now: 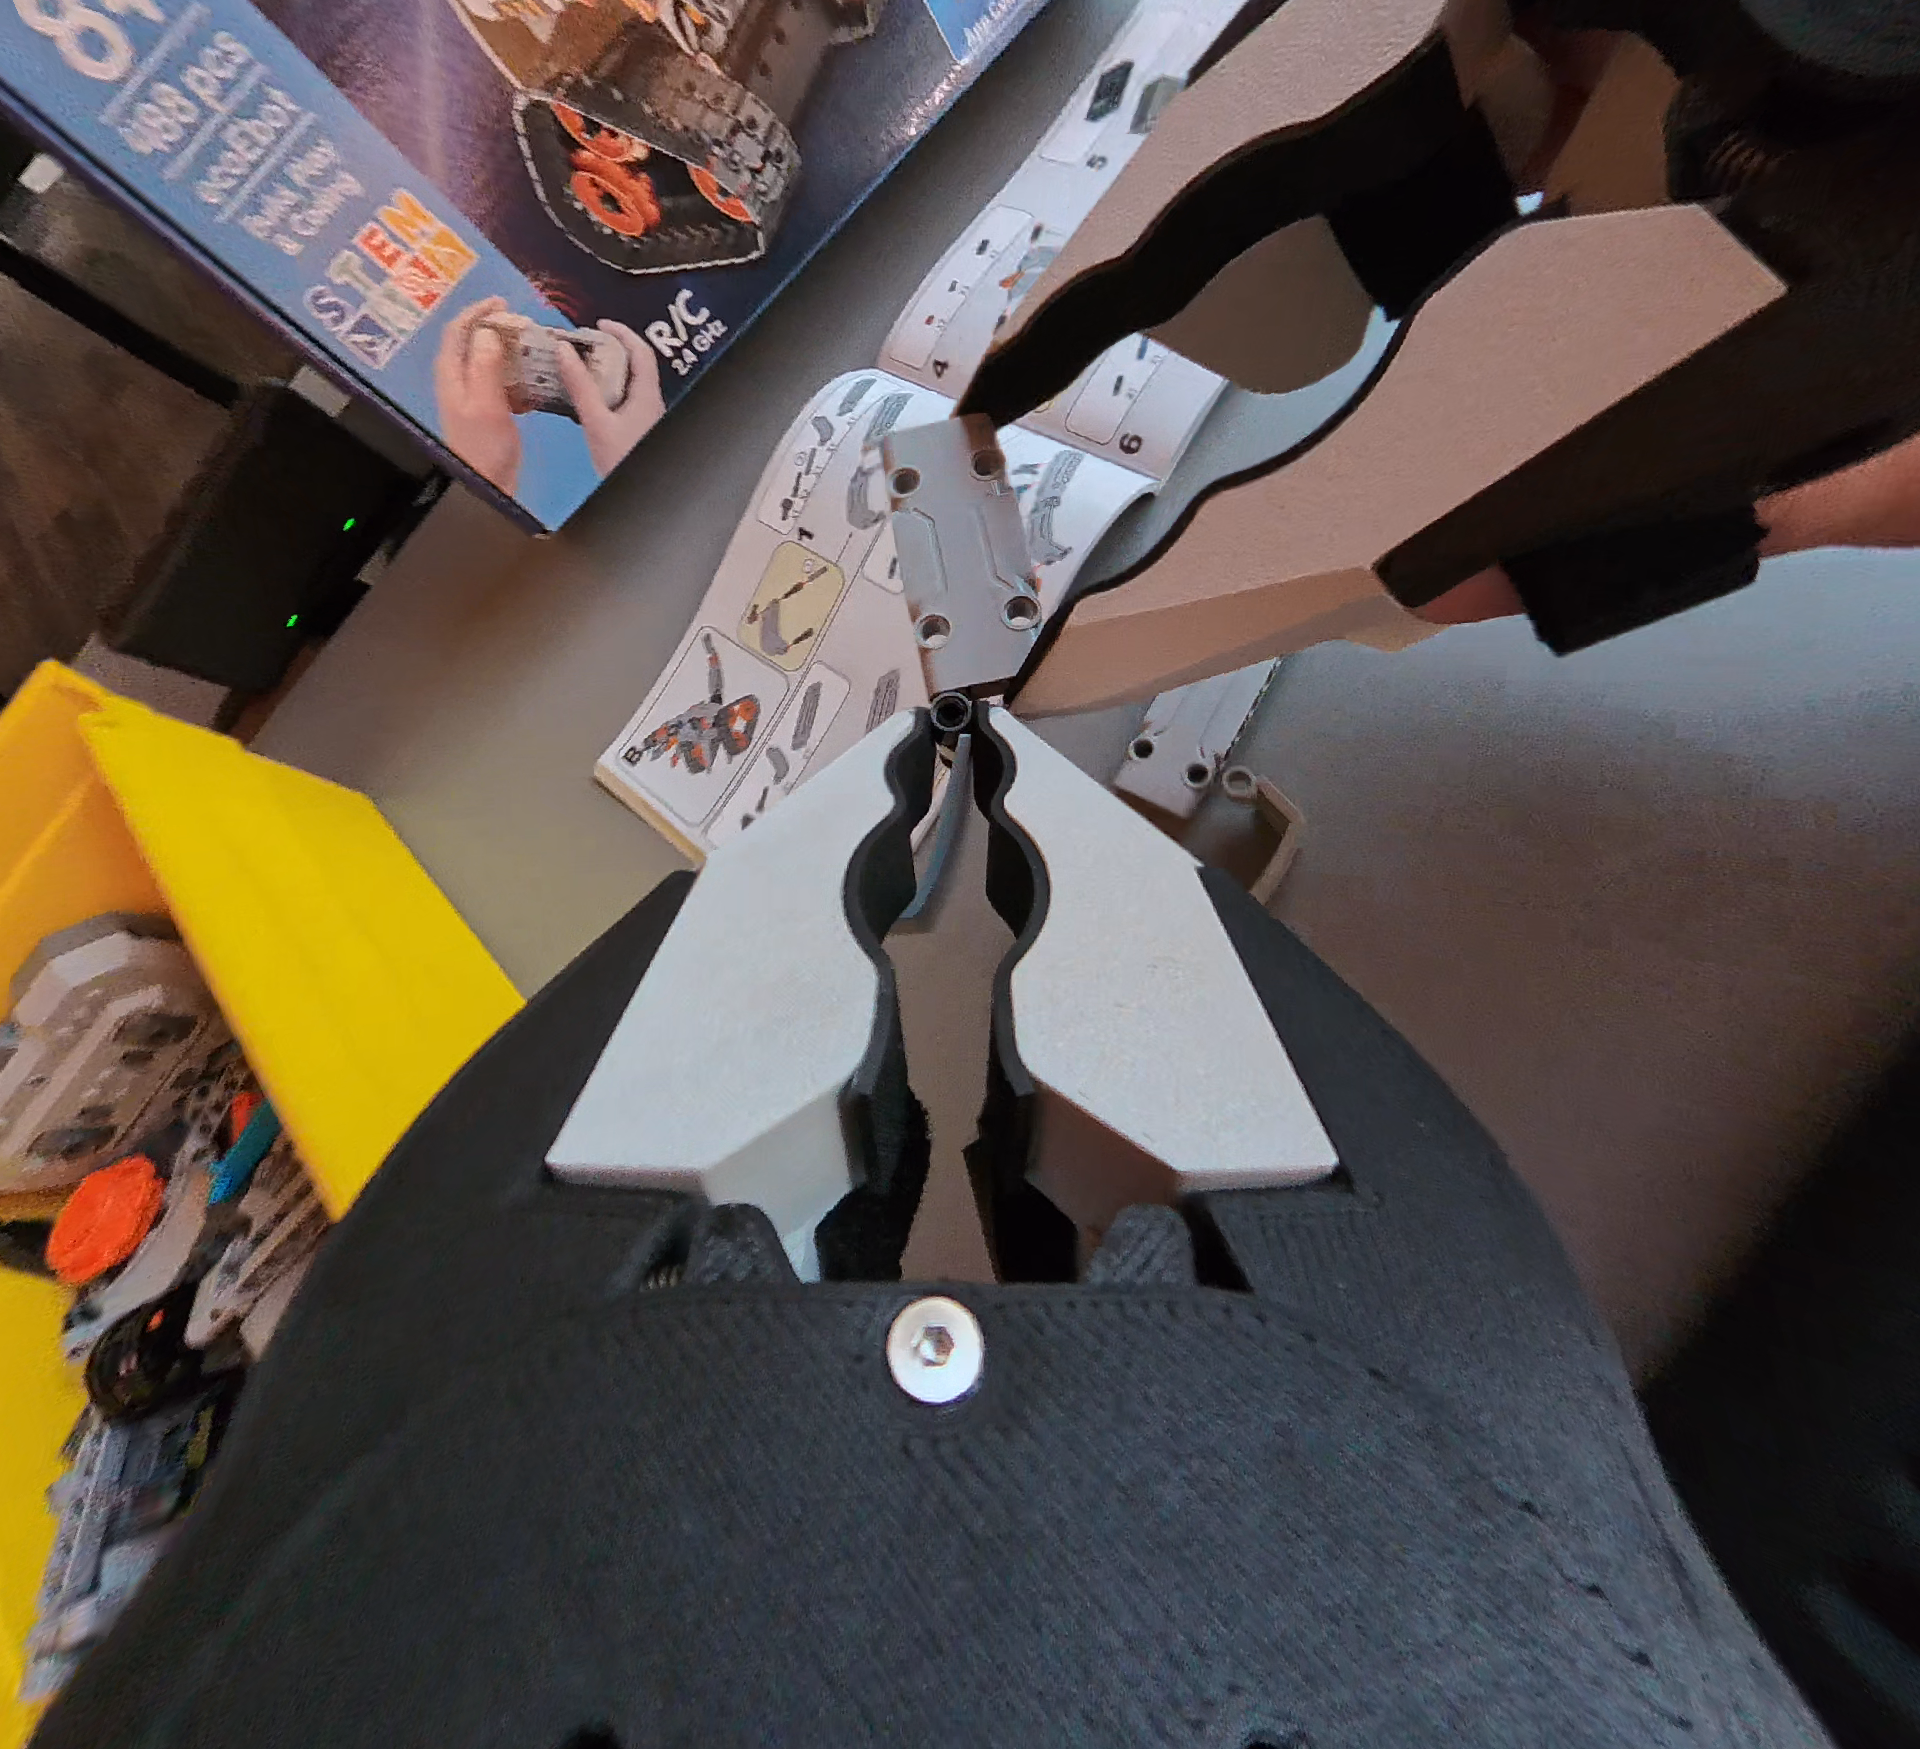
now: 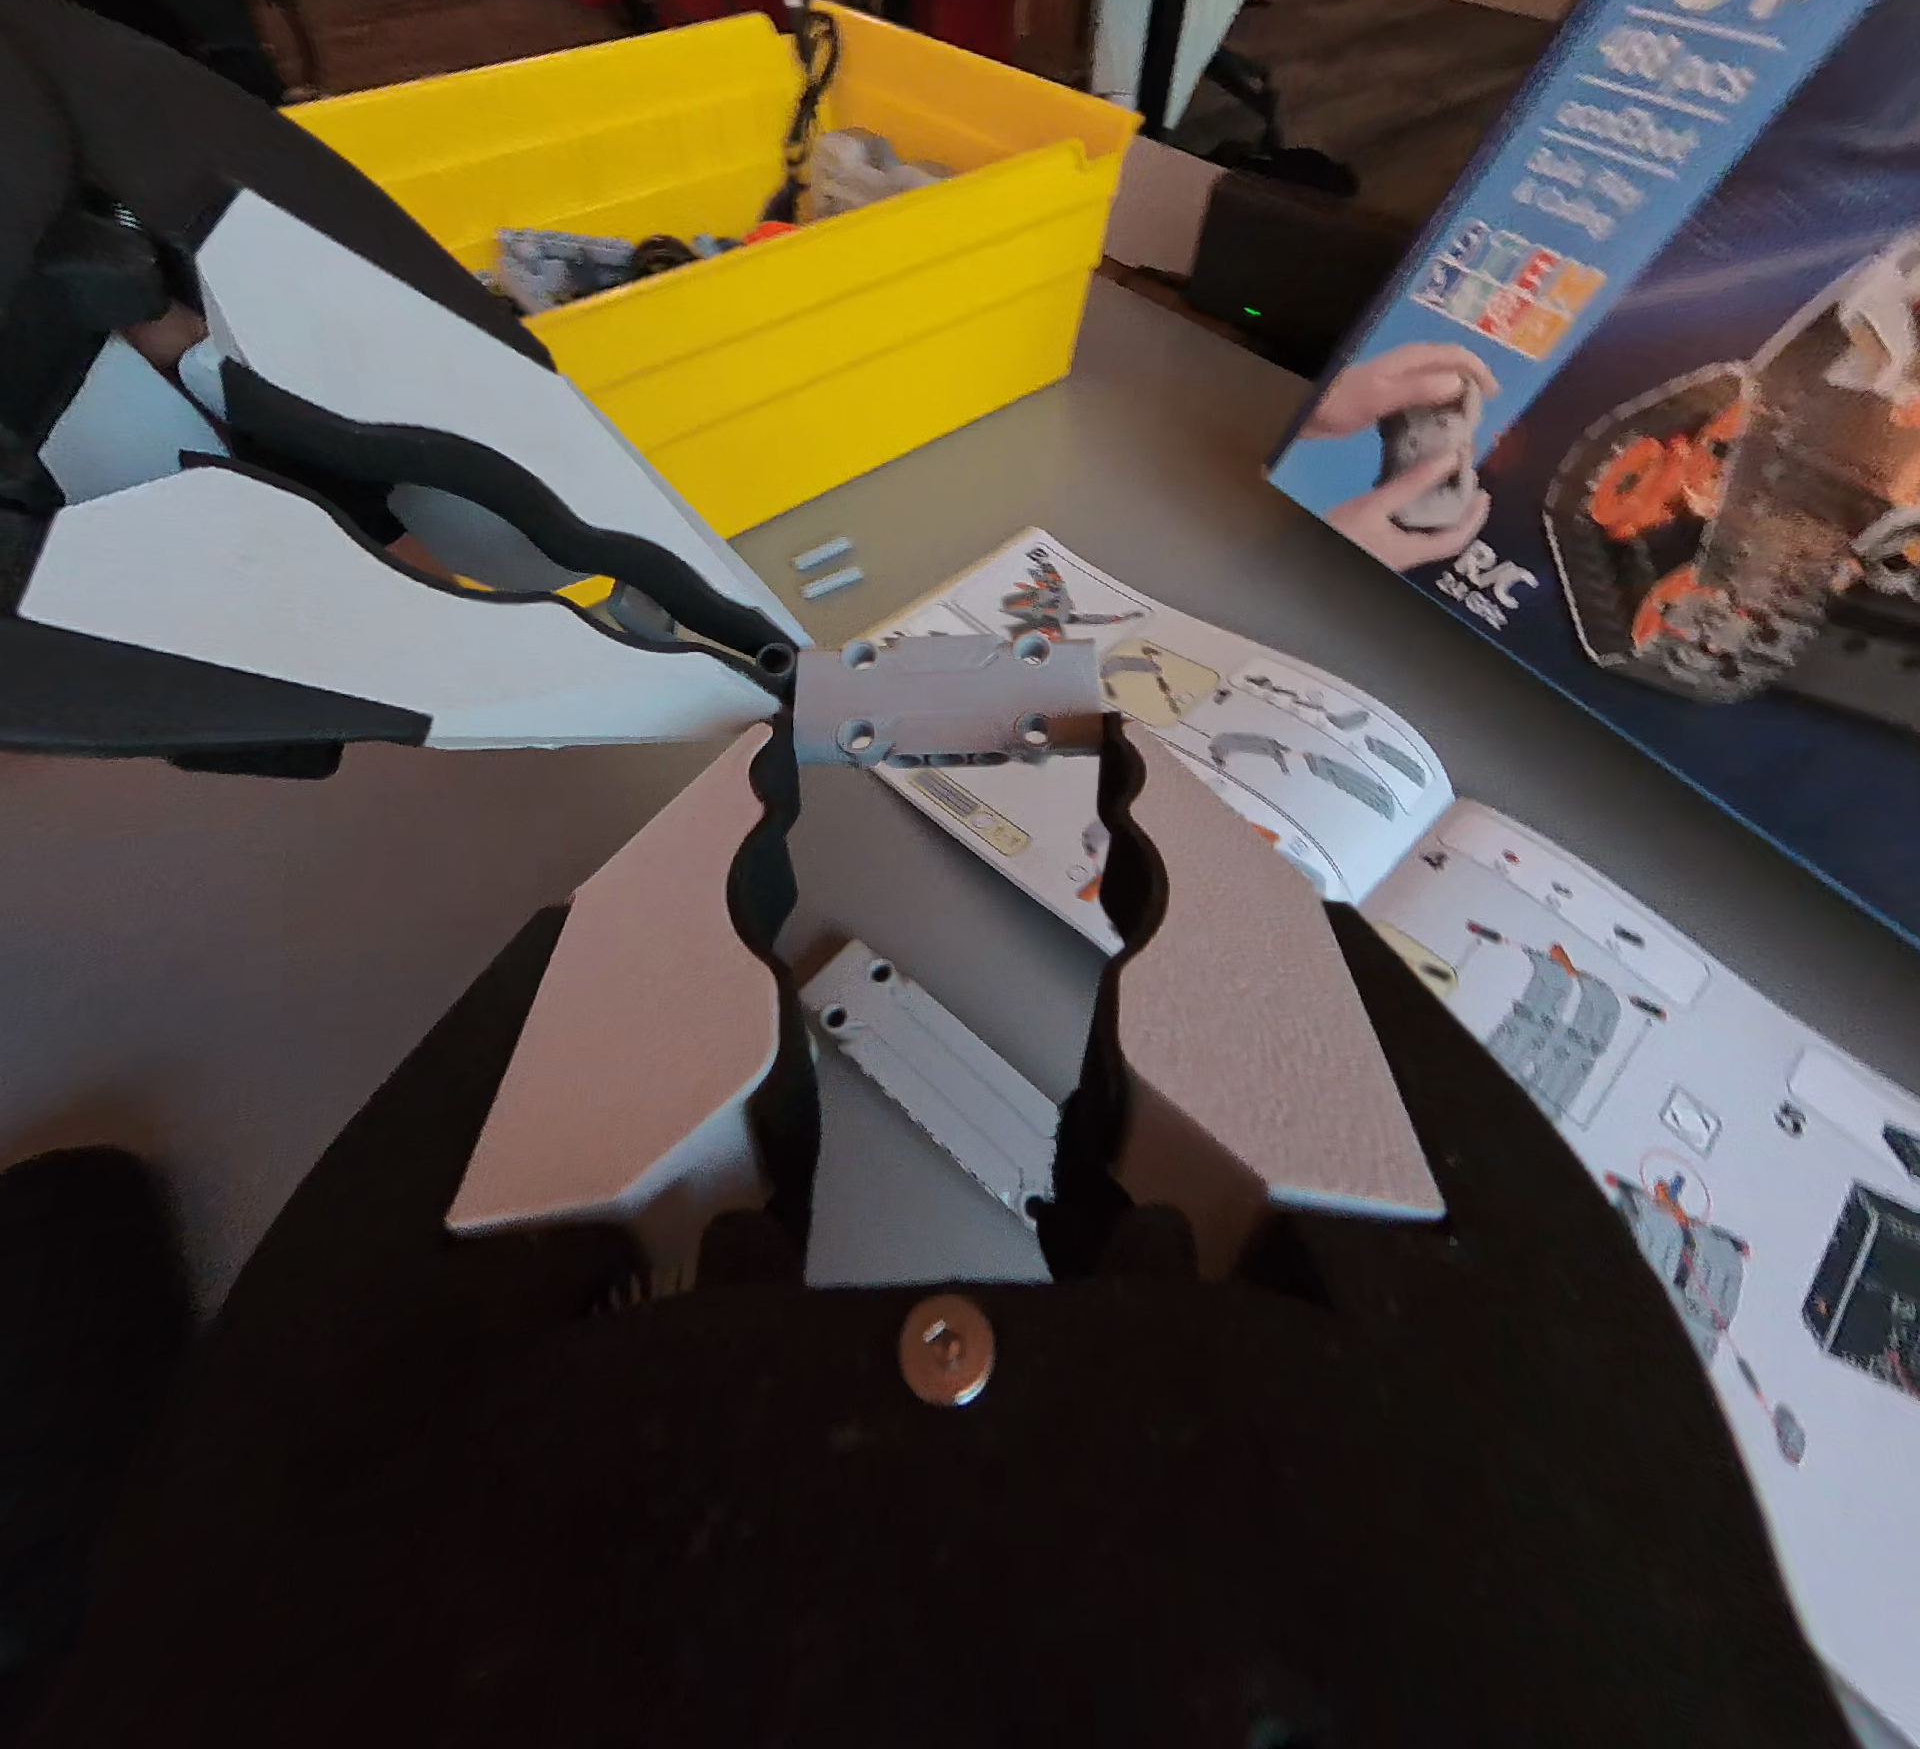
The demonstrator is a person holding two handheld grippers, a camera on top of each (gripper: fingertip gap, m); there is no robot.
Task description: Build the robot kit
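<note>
left claw [image 1: 951,731] nearly closed, tips pinching; right claw [image 2: 940,743] spread wider, gripping, tips meeting the left's.

Matt grey plastic panel [image 2: 940,700]; glossy cardboard box [image 2: 1662,369]

The right tongs [image 2: 940,743] grip a flat grey panel [image 2: 940,697] with four corner holes, held level above the open booklet [image 2: 1226,743]. The left tongs [image 1: 951,728] pinch a small black pin [image 1: 950,712] against the panel's edge, above the booklet's near corner.
</note>
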